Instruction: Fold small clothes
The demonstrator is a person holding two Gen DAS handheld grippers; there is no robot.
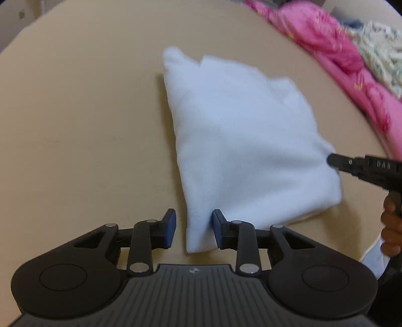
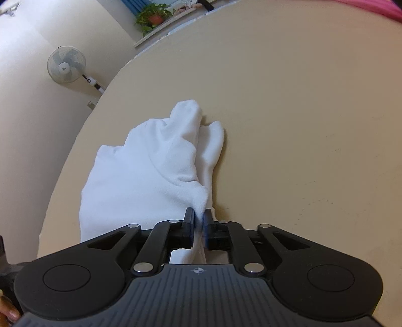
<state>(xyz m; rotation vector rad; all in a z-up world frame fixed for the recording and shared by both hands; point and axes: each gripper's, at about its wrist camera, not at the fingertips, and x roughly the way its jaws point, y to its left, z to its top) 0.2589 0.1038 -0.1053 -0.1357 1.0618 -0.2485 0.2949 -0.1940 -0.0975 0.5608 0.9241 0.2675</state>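
**White garment pinched at one edge, half folded on beige table**

White garment (image 1: 241, 140) lying folded on the beige table (image 1: 75, 125) in the left wrist view, blurred and washed out, so seams and type of clothing cannot be made out. Near corner reaching in between the fingers of the left gripper (image 1: 193, 231); jaws apart, right blue pad touching the cloth edge, left pad standing clear of it over bare tabletop. Right gripper (image 1: 331, 159) seen only as a black tip touching the garment's right edge, the rest cut off at the frame; jaw state unreadable from this side. Part of a hand (image 1: 392, 226) showing at the right border. Pink bedding (image 1: 339, 50) and a pale patterned fabric (image 1: 379, 47) smeared along the table's far side, details lost to blur.

Right wrist view sharper: garment (image 2: 140, 176) bunched into soft ridges, a fold of it clamped between the blue pads of the right gripper (image 2: 199, 223), jaws closed tight on the cloth. More cloth hidden beneath the gripper body. Shown only here: a white fan (image 2: 66, 65) on the wall and a potted plant (image 2: 153, 16) on a ledge beyond the table (image 2: 301, 125). Fingertip (image 2: 10, 313) barely visible at the lower left corner.
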